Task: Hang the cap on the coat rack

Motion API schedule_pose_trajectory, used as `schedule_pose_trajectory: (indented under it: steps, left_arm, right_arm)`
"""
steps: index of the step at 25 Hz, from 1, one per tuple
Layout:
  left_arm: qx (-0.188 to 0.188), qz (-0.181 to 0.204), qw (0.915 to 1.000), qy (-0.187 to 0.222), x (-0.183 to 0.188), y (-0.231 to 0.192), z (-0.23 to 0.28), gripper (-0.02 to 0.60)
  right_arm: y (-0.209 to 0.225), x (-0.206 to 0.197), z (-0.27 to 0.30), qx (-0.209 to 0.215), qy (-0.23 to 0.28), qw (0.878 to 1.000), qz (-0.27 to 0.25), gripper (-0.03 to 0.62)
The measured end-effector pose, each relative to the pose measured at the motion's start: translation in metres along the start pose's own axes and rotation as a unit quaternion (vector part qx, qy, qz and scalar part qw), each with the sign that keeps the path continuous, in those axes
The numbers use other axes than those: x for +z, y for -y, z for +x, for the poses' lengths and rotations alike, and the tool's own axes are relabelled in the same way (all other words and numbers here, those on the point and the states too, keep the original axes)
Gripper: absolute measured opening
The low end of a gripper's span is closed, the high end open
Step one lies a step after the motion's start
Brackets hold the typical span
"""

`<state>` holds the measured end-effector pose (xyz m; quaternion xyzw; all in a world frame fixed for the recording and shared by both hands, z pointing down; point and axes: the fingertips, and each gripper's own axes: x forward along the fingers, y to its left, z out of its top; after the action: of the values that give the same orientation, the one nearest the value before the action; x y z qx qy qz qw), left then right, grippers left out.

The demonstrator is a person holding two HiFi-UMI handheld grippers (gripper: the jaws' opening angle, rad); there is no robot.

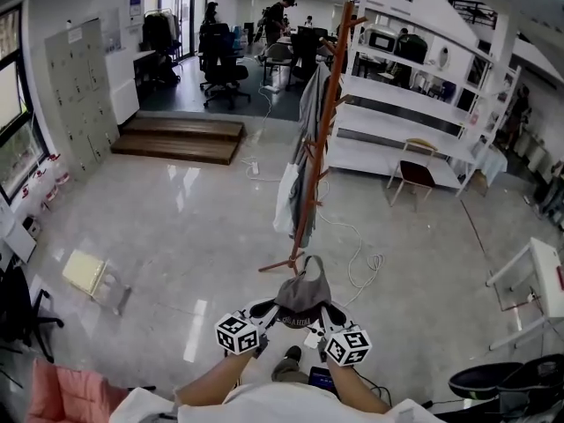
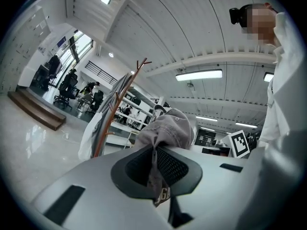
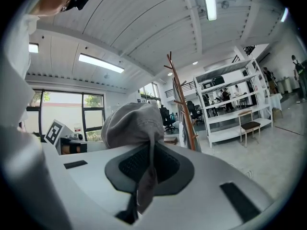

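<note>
Big open office with a glossy floor [image 1: 176, 227] and white shelving [image 1: 397, 104] is stretching out ahead; the wooden coat rack [image 1: 322, 122] is standing mid-room with clothes hanging on it; the grey cap [image 1: 302, 291] is hanging in the air short of the rack, not touching it; left gripper [image 1: 263, 310] and right gripper [image 1: 331, 315] are both clamping its fabric, one per side.

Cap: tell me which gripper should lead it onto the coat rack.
Right, marginally. The left gripper and right gripper are both shut on the cap, but the coat rack stands ahead, slightly toward the right.
</note>
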<state>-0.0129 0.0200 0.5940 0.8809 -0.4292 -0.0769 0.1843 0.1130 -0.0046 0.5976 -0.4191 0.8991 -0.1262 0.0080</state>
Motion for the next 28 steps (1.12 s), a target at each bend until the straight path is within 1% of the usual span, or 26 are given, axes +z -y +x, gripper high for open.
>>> schedule_pose_trajectory:
  steps: [7,18,23,25,28]
  left_arm:
    - [0.009,0.004,1.0,0.001,0.023,-0.04,0.044,0.029]
    - [0.011,0.003,0.9999,0.003,0.058,-0.094,0.128,0.029]
    - [0.009,0.008,0.9999,0.002,0.07,-0.112,0.165,0.029]
    - [0.008,0.009,0.9999,0.002,0.073,-0.118,0.178,0.029]
    - [0.01,0.001,0.9999,0.01,0.079,-0.129,0.19,0.029]
  right_arm:
    - [0.032,0.012,0.047,0.005,0.002,1.0,0.004,0.028]
    - [0.095,0.045,0.124,0.015,0.002,1.0,0.003,0.028]
    - [0.127,0.059,0.153,0.018,0.006,1.0,0.001,0.028]
    - [0.136,0.063,0.162,0.02,0.008,1.0,0.009,0.028]
    - [0.145,0.07,0.177,0.024,0.017,0.999,0.018,0.028]
